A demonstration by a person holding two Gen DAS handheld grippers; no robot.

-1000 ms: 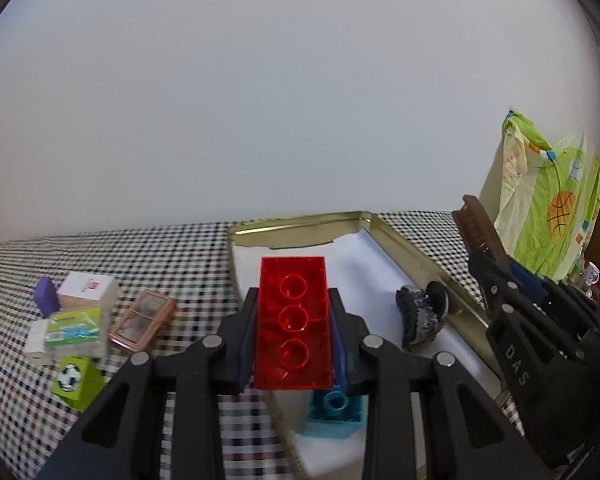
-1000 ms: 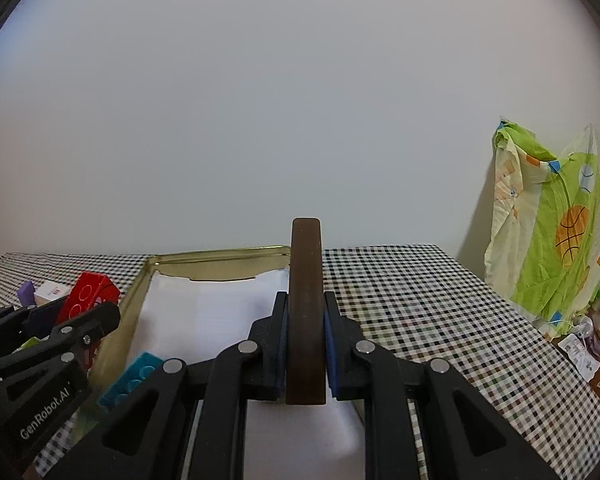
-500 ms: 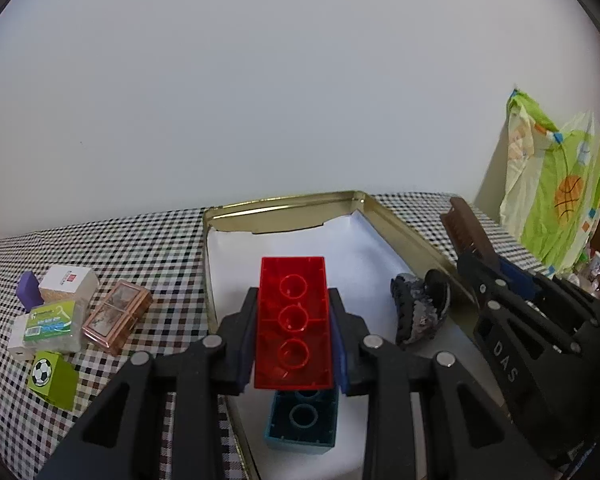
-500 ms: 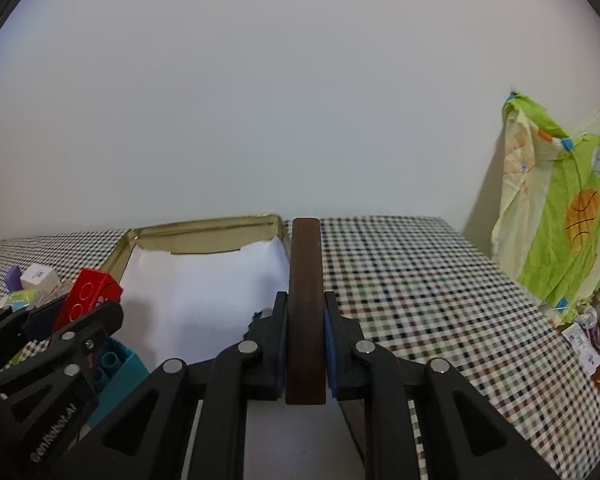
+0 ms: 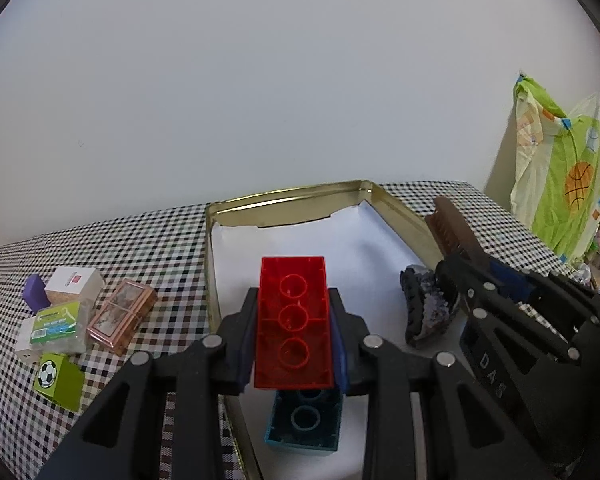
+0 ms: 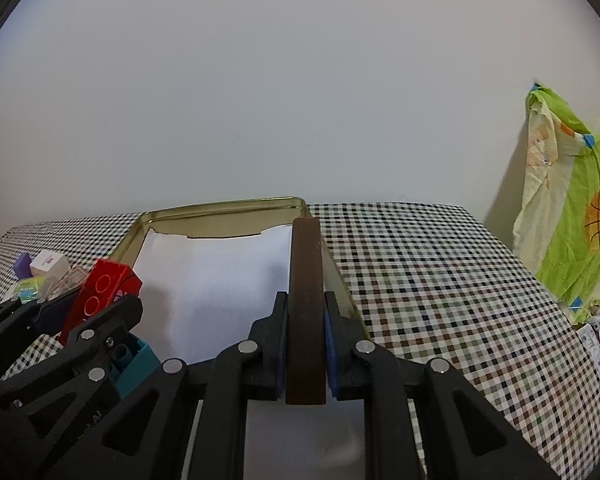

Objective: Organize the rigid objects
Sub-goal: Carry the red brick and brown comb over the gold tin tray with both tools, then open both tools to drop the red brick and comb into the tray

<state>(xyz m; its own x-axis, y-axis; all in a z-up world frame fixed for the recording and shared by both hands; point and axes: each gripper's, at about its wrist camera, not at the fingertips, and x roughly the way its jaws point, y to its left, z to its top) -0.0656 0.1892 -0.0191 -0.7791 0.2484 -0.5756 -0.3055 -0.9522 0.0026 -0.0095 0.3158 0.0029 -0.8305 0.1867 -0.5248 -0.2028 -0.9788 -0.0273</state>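
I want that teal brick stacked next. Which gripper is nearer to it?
Left. The left gripper, holding the red brick, hovers right above the teal brick; the right gripper is off to its right.

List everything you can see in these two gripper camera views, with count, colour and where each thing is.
Tray: 1, gold, paper-lined, on table.
Table: 1, checked cloth.
Red brick: 1, in left gripper, over tray.
Teal brick: 1, in tray, below red brick.
Dark rock: 1, tray's right side.
Brown comb: 1, in right gripper.
Small boxes: about six, mixed colours, left of tray.
Patterned cloth: 1, green and cream, far right.
Left gripper: shut on red brick.
Right gripper: shut on brown comb.
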